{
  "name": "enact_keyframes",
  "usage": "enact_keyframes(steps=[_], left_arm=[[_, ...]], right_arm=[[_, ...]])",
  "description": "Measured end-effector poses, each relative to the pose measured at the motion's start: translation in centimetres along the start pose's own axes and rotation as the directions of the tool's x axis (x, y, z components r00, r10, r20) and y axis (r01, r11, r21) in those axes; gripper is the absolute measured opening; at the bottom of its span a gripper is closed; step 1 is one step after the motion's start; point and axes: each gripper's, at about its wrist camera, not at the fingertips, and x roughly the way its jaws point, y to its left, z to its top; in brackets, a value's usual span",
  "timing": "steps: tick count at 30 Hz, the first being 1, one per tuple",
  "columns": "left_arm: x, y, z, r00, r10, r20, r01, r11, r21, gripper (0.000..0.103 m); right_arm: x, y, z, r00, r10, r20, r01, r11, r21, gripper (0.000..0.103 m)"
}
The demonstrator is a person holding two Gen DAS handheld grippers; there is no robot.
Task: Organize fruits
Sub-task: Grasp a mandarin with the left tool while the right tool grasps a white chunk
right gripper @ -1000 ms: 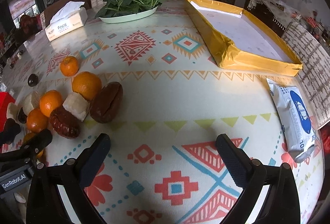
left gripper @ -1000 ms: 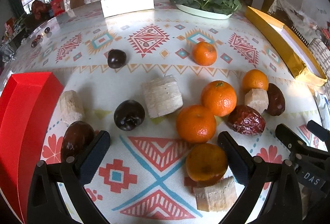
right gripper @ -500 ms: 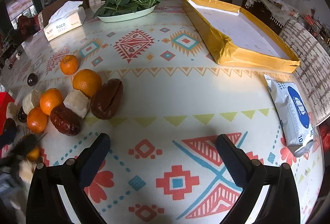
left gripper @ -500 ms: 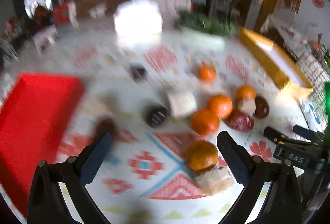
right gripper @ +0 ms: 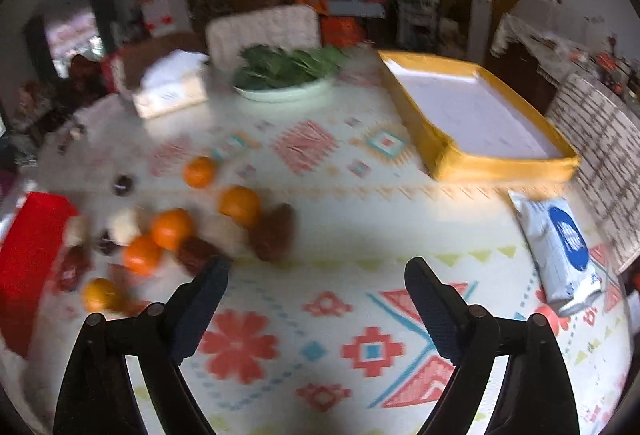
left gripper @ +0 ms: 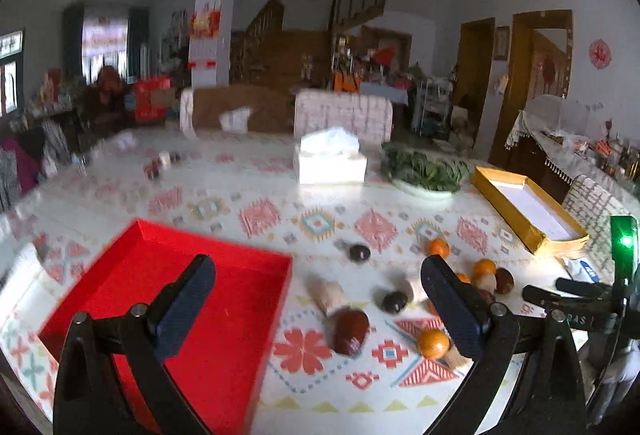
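Note:
Several oranges [right gripper: 172,228], dark plums [left gripper: 394,301], brown dates [left gripper: 351,325] and pale fruit chunks [left gripper: 329,293] lie scattered on the patterned tablecloth. A red tray [left gripper: 172,315] sits at the left and a yellow tray [right gripper: 472,115] at the right. My left gripper [left gripper: 318,311] is open and empty, raised above the red tray's right edge and the fruit. My right gripper [right gripper: 316,311] is open and empty, raised over bare cloth right of the fruit; it also shows in the left wrist view [left gripper: 568,293].
A tissue box [left gripper: 330,161] and a plate of green leaves [right gripper: 286,75] stand at the back. A pack of wipes [right gripper: 560,251] lies at the right. Chairs [left gripper: 344,115] line the far side. Small dark items [left gripper: 160,165] lie far left.
Both grippers have risen and pulled back from the table, so the views now take in the room. The fruit has not moved. Both stay open.

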Motion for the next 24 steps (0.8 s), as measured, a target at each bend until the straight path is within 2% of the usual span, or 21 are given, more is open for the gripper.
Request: enact_keyframes(steps=[1, 5, 8, 14, 20, 24], left_arm=[[0.2, 0.1, -0.4, 1.000, -0.013, -0.015, 0.013, 1.000, -0.010, 0.103], [1.7, 0.5, -1.6, 0.995, -0.051, -0.086, 0.048, 0.998, -0.035, 0.103], [2.9, 0.6, -2.3, 0.987, -0.075, -0.142, 0.070, 0.997, -0.036, 0.103], [3.3, -0.2, -3.3, 0.978, -0.112, -0.175, 0.111, 0.994, -0.012, 0.102], [4.1, -1.3, -3.7, 0.976, -0.076, -0.204, 0.083, 0.996, 0.025, 0.102], [4.4, -1.7, -4.0, 0.971, -0.080, -0.225, 0.088, 0.996, 0.029, 0.102]], right_arm=[[-0.2, 0.8, -0.2, 0.998, 0.067, -0.015, -0.068, 0.998, -0.019, 0.090], [0.0, 3.7, -1.0, 0.976, 0.205, -0.076, -0.211, 0.974, -0.084, 0.072], [0.4, 6.4, -2.0, 0.952, 0.286, -0.107, -0.299, 0.945, -0.136, 0.069], [1.1, 8.9, -3.6, 0.948, 0.293, -0.124, -0.313, 0.928, -0.201, 0.069], [1.4, 8.5, -3.9, 0.940, 0.313, -0.134, -0.334, 0.926, -0.177, 0.069], [1.9, 9.0, -4.0, 0.947, 0.288, -0.144, -0.311, 0.932, -0.184, 0.069]])
